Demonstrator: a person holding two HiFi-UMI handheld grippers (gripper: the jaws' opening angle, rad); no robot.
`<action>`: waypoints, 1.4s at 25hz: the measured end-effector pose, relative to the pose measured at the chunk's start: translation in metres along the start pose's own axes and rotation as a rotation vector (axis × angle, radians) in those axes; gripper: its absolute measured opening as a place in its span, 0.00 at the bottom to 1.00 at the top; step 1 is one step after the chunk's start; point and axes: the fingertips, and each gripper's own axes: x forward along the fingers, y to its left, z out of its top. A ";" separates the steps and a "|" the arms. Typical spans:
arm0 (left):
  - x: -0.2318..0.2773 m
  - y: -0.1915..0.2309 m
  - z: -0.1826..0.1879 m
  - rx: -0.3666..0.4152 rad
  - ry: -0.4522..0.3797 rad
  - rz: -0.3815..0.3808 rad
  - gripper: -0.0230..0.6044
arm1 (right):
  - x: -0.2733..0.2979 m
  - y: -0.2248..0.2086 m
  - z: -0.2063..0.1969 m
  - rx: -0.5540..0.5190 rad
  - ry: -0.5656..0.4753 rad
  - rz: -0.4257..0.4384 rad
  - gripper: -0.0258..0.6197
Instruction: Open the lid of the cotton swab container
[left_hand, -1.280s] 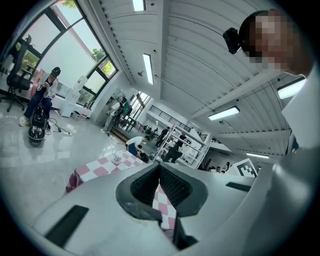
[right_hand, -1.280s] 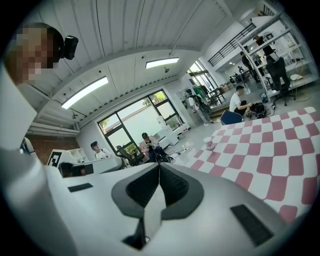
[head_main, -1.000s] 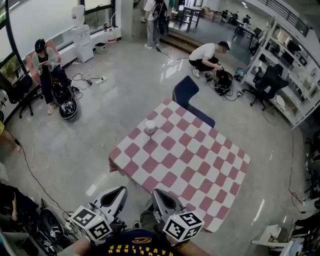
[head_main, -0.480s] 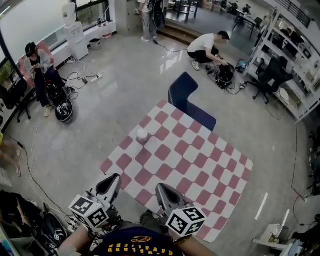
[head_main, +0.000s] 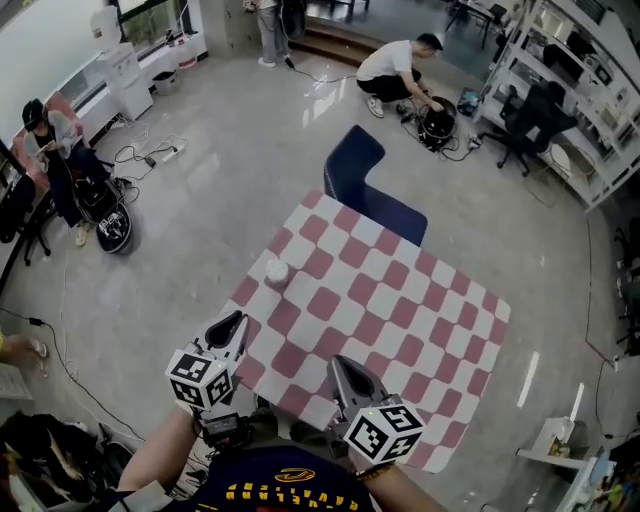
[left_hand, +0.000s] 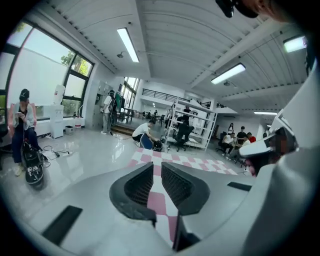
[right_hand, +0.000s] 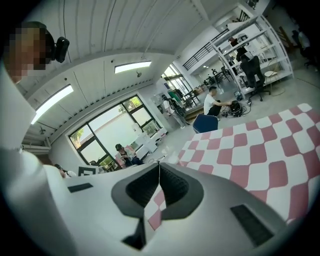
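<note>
The cotton swab container (head_main: 277, 272) is a small white round tub with its lid on. It stands near the left corner of the pink-and-white checked table (head_main: 400, 320). My left gripper (head_main: 235, 320) hovers at the table's near left edge, a little short of the tub. Its jaws are opening, and the left gripper view shows only a narrow slit at the left gripper (left_hand: 157, 167), with nothing in it. My right gripper (head_main: 338, 366) sits over the near edge, shut and empty, as the right gripper (right_hand: 159, 167) shows from its own view.
A dark blue chair (head_main: 365, 190) stands at the table's far side. One person crouches by a bag (head_main: 395, 65) on the floor beyond, and another sits at the left (head_main: 50, 130) among cables. Shelving (head_main: 580, 90) and office chairs line the right.
The table and tub have come nearer in the head view. Both grippers have moved forward to the table's near edge, the left one further up toward the tub.
</note>
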 end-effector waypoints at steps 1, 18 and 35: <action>0.011 0.008 -0.006 0.012 0.026 -0.009 0.09 | 0.000 -0.002 0.001 0.011 -0.011 -0.023 0.06; 0.160 0.058 -0.094 0.118 0.298 -0.033 0.41 | -0.010 -0.046 -0.002 0.120 -0.090 -0.241 0.06; 0.208 0.068 -0.111 0.187 0.339 -0.036 0.46 | 0.046 -0.089 0.001 -0.229 -0.036 -0.252 0.06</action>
